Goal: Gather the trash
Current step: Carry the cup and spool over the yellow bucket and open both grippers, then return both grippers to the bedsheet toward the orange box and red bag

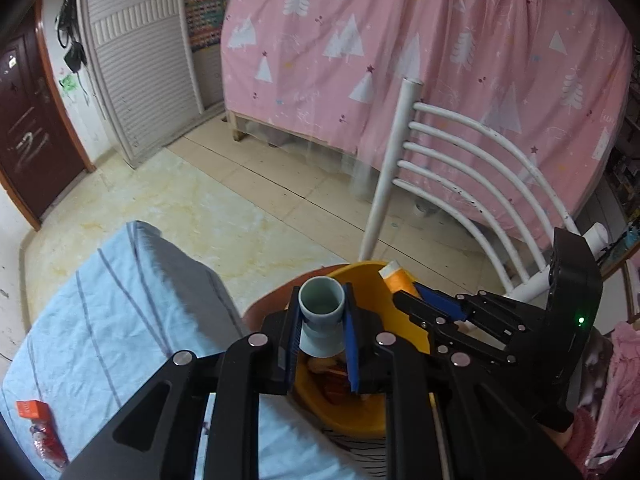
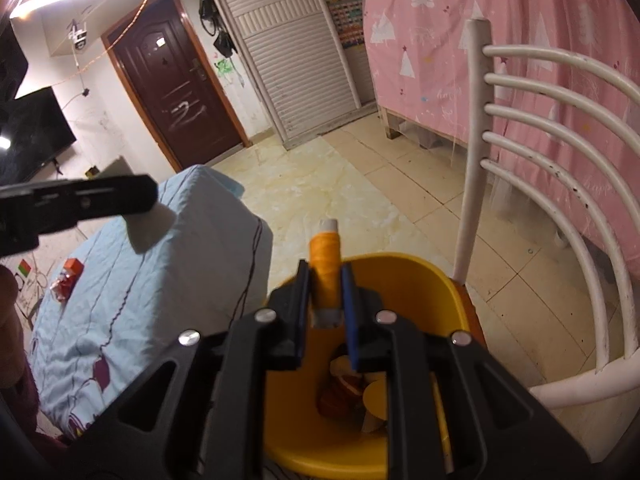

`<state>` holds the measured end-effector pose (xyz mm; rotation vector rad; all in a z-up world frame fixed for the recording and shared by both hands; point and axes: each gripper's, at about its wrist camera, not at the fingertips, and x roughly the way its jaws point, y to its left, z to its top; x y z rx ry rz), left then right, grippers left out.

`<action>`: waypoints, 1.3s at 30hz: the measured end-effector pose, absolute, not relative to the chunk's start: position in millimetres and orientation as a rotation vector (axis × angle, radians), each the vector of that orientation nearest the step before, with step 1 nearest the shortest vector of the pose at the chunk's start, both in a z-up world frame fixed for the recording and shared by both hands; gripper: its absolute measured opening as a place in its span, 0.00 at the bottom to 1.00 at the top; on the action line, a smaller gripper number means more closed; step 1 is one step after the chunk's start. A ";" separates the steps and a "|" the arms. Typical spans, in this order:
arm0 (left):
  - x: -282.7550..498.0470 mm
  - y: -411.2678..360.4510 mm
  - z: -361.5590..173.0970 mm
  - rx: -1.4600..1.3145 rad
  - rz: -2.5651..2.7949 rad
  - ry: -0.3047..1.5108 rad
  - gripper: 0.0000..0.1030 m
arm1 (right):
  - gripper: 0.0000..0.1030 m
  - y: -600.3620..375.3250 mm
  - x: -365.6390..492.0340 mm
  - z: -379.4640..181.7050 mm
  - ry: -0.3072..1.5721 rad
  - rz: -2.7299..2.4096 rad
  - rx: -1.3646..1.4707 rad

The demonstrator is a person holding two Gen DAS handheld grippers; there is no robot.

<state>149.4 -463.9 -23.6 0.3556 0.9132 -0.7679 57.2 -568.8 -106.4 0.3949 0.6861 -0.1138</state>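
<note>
1. Red packet [image 1: 30,409] and red wrapper [image 1: 48,442]: lying lower left on the blue-covered table [image 1: 120,320], still waiting to be collected.
2. Left gripper [image 1: 322,322]: clamping a pale grey cup [image 1: 322,304] at centre frame, hanging over the yellow bin [image 1: 372,292].
3. Yellow bin: already holding scraps, possibly peel; contents are blurring together.
4. Right gripper [image 2: 325,300]: pinching an orange thread spool [image 2: 325,272] upright above the bin; both items are awaiting release.
</note>
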 end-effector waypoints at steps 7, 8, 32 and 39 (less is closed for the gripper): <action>146.3 -477.9 -29.5 0.348 -0.798 0.944 0.21 | 0.42 -577.8 49.3 -103.1 0.668 -0.147 0.413; 146.2 -477.1 -29.2 0.344 -0.797 0.946 0.24 | 0.42 -577.8 49.0 -102.2 0.666 -0.148 0.414; 172.5 -361.0 14.3 0.239 -0.634 0.834 0.62 | 0.65 -470.3 76.1 -57.4 0.659 0.025 0.265; 185.1 -312.0 20.5 0.223 -0.552 0.808 0.67 | 0.71 -425.1 95.6 -48.6 0.679 0.091 0.202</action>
